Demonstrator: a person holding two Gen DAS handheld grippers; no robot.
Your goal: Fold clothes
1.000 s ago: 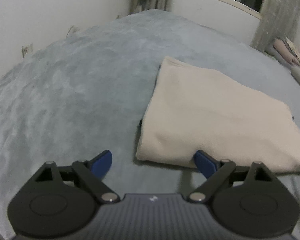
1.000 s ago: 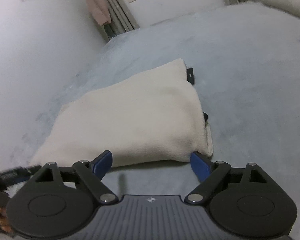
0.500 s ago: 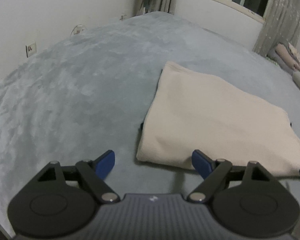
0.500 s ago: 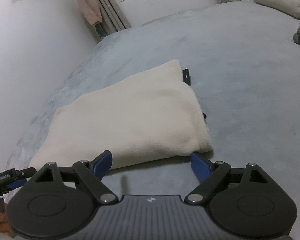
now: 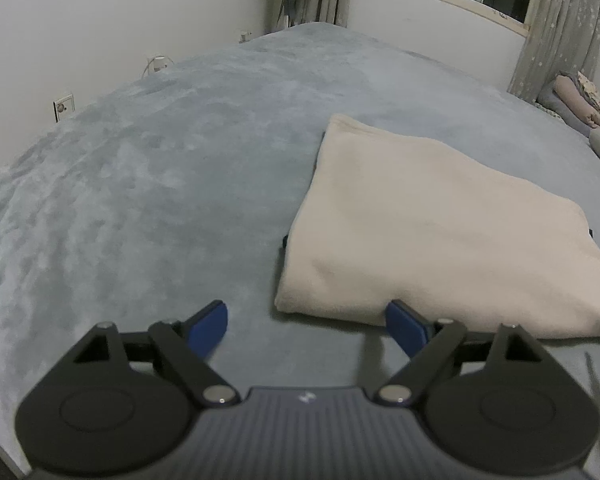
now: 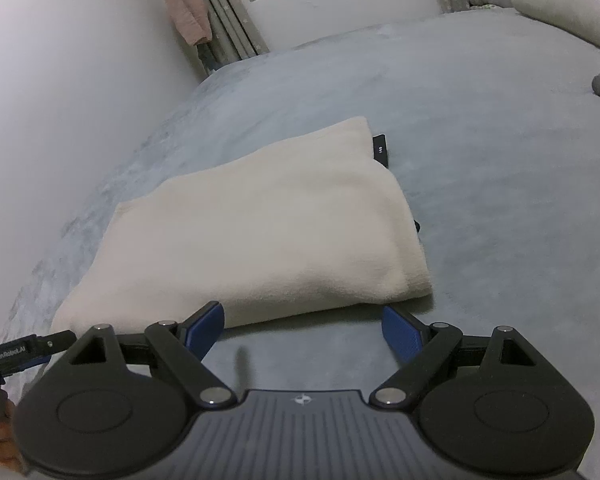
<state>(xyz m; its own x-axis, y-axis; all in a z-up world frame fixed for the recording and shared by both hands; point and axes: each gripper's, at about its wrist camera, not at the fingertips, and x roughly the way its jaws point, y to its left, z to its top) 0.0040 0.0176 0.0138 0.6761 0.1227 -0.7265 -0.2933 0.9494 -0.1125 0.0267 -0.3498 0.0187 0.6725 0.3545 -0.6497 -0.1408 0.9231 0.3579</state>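
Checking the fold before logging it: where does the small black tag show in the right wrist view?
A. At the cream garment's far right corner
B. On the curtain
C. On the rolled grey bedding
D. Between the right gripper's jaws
A: the black tag pokes out beside the cream garment's far right corner.

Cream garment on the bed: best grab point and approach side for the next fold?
Judging by its pose, take the cream garment at its two near corners, from the near edge. It lies flat, folded into a slab; that thick edge faces both open gripper sets: left hand-held gripper, right hand-held gripper. Slide one finger under.
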